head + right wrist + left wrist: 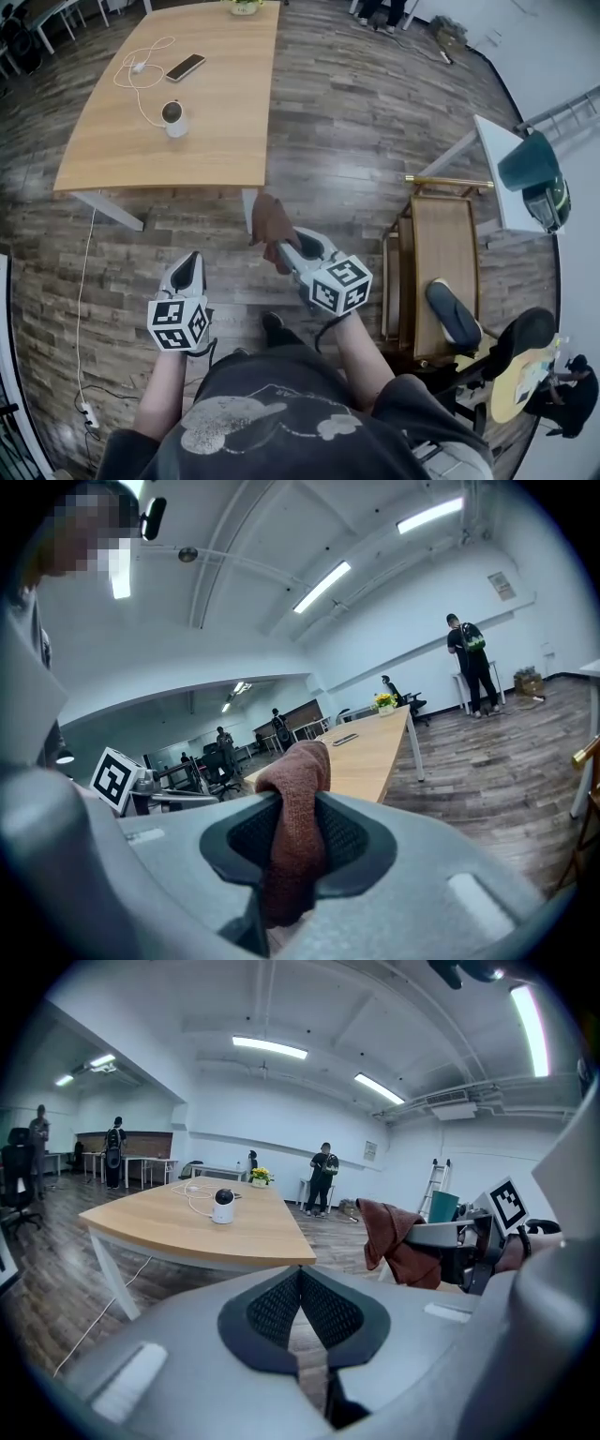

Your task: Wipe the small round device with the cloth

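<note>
Your left gripper [300, 1281] has its fingers pressed together, with nothing caught between them. Well ahead of those fingers and slightly to their left, the small round device [174, 118] stands upright on the wooden table [225, 141]. A white cable [139, 79] loops behind it and a dark phone [185, 67] lies farther back. Just to the right of your left fingers, your right gripper [282, 251] is clamped on the brown cloth [269, 217]. The cloth is pinched between the fingers, bunches up past their tips and trails back inside them. The table's near edge lies beyond the cloth, apart from it, and the device is well apart from both grippers.
</note>
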A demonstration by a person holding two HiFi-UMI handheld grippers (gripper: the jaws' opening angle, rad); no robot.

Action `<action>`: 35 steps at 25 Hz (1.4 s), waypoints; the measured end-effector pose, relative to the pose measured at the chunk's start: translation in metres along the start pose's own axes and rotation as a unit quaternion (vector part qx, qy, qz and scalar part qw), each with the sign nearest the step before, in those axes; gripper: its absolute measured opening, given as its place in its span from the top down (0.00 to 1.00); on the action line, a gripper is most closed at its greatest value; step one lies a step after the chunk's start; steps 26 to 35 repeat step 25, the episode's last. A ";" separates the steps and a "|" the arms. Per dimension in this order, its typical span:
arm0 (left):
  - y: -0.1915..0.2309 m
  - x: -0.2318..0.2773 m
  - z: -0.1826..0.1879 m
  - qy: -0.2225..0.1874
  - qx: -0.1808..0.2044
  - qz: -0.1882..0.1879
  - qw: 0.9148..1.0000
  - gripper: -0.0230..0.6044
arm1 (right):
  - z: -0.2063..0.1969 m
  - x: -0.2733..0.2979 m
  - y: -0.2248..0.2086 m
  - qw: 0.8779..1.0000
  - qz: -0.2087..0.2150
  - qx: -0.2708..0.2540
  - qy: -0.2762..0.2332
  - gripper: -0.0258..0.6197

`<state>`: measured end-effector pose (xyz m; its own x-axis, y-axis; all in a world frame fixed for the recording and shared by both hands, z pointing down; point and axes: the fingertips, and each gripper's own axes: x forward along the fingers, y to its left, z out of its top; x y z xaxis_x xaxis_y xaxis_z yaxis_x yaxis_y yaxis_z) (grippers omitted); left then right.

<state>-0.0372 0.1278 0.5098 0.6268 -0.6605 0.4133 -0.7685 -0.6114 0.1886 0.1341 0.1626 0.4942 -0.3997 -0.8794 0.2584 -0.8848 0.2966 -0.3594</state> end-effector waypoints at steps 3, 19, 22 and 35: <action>0.002 -0.023 -0.002 -0.003 -0.001 -0.008 1.000 0.93 | -0.007 -0.004 0.027 1.000 0.003 0.003 0.004 0.84; 0.017 -0.099 -0.034 -0.019 -0.023 -0.004 1.000 0.93 | -0.042 -0.070 0.061 0.998 -0.044 -0.025 0.027 0.84; 0.008 -0.105 -0.037 -0.020 -0.024 -0.011 0.999 0.93 | -0.048 -0.088 0.053 0.997 -0.067 -0.022 0.028 0.84; 0.000 -0.112 -0.035 -0.024 -0.021 -0.017 0.999 0.93 | -0.049 -0.104 0.046 0.996 -0.091 -0.012 0.021 0.84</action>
